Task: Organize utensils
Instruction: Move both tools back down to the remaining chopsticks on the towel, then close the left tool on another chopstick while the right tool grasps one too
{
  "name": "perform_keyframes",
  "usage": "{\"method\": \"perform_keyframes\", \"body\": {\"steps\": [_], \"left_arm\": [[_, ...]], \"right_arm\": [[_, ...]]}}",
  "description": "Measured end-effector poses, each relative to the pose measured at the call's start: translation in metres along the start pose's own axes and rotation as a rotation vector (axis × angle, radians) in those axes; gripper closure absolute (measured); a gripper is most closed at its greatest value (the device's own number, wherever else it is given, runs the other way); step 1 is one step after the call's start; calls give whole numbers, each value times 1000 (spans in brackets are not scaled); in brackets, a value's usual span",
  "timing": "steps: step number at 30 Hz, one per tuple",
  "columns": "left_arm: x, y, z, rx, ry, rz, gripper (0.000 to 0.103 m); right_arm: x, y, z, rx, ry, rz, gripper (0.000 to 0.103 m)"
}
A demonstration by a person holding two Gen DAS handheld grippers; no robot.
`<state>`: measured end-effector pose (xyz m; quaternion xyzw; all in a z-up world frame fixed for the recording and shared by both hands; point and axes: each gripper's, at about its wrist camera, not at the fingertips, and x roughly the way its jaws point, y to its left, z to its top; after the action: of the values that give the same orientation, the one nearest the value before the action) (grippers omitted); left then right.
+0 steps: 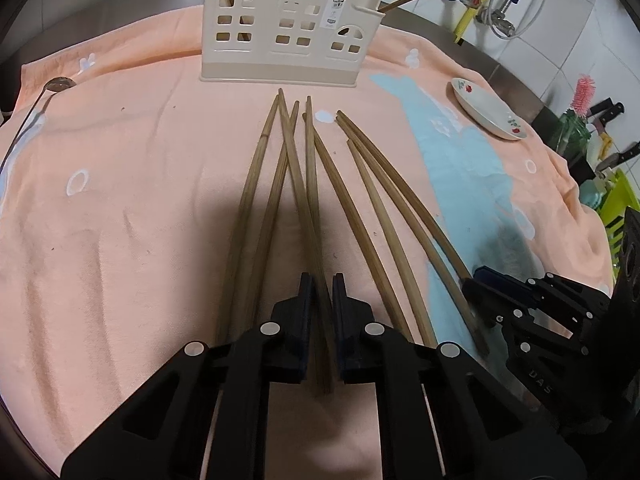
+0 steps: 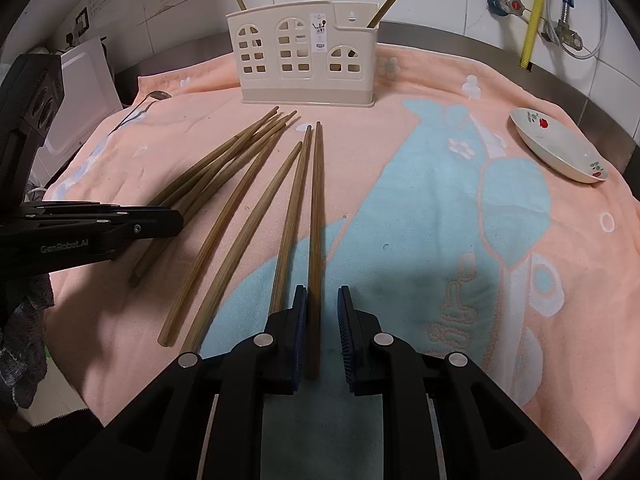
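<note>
My left gripper (image 1: pixel 322 292) pinches one chopstick (image 1: pixel 298 184); my right gripper (image 2: pixel 322 304) straddles another chopstick (image 2: pixel 316 216), jaws apart; holder (image 2: pixel 304 60) at 12 o'clock

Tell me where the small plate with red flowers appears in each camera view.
Left wrist: plate at upper right, on the towel's edge.
Right wrist: plate at right, mid-height, on the towel.
Shared landmark: the cream holder, left of the plate in both.
</note>
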<state>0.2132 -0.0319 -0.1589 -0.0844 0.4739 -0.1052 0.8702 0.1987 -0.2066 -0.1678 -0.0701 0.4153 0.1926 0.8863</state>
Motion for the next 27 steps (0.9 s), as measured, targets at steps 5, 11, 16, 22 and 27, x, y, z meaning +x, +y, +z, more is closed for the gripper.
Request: {"method": "perform_keyframes", "body": {"steps": [5,11,16,22,27], "left_arm": [[-3,1,0,-1,-5,13,97],[-18,4,1,9,-33,43,98],[-45,1,6,43,-110,73,98],[-72,0,14,66,-190,82,98],[-87,-1,20,76,-242,79,98]], "right_arm": [[0,0,0,2,-1,1,88],[-1,0,1,4,-3,-1,88],[-2,1,0,-2,-1,-2,88],[-3,3,-3,-21,2,-10,86],[-3,2,-4,-16,-8,-22,95]]}}
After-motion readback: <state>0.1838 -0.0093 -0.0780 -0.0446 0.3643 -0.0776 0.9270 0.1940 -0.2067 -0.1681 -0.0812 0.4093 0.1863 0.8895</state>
